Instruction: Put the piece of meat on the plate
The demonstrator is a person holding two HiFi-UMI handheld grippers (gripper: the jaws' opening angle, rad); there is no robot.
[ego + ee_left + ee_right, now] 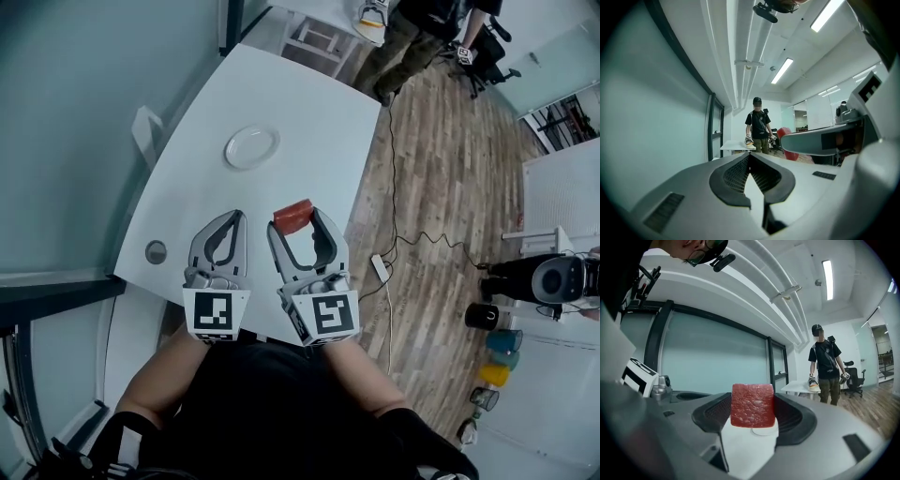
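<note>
**Meat held at the jaw tips, with a gap to cross to the plate**

The right gripper (294, 219) is clamped on the piece of meat (292, 215), and only its very tips have hold of it; I judge that a jolt or a slackened squeeze could let the piece slide out and land on the white table (309, 112) short of the plate (251, 147), which lies well apart, ahead and a little to the left; letting go too soon would do the same; setting down too hard might push the plate along. The left gripper (238, 216) hangs just beside the right, its fingers together on nothing, and could knock against it. The meat is a squarish red slab with flat sides and a mottled face with paler flecks.
</note>
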